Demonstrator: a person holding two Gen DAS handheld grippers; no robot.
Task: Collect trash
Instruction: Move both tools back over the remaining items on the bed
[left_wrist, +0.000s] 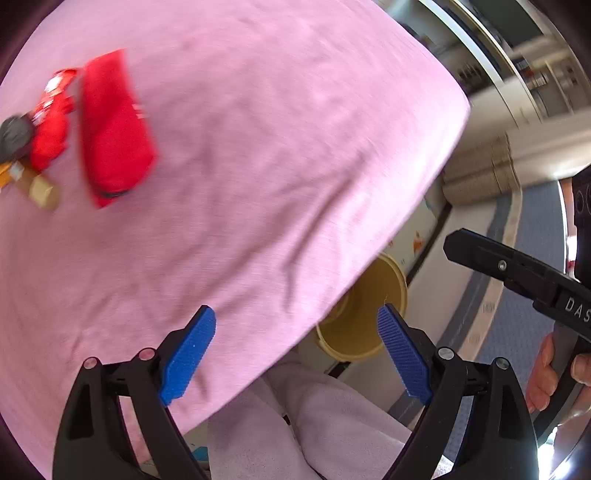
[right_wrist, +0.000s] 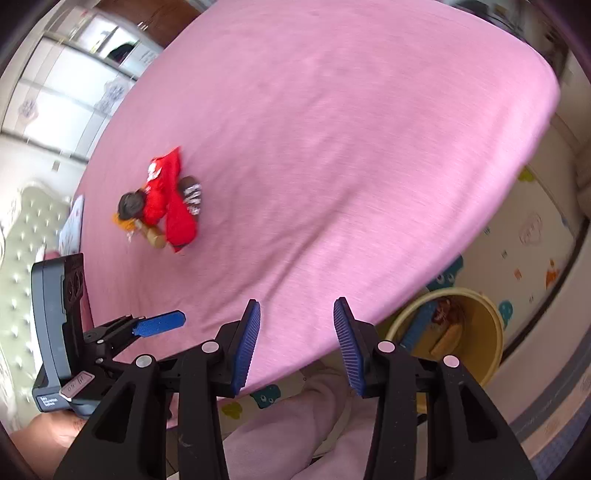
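Note:
A heap of trash lies on the pink bed sheet (left_wrist: 258, 147): a flat red packet (left_wrist: 114, 129), a crumpled red wrapper (left_wrist: 51, 122), a dark grey lump (left_wrist: 14, 136) and a small brown box (left_wrist: 44, 192). The right wrist view shows the same heap (right_wrist: 166, 206) far from both grippers. A yellow bin (right_wrist: 491, 325) stands on the floor by the bed edge with wrappers inside; its rim (left_wrist: 399, 280) peeks out under the sheet. My left gripper (left_wrist: 297, 350) is wide open and empty above the bed edge. My right gripper (right_wrist: 297, 347) is open with nothing between its pads.
A person's legs in pale pink trousers (left_wrist: 332, 424) are below the grippers. A padded headboard (right_wrist: 22, 240) and a wardrobe (right_wrist: 55, 92) lie to the left. A play mat with cartoon figures (right_wrist: 535, 229) and a blue-grey rug (left_wrist: 535, 258) cover the floor.

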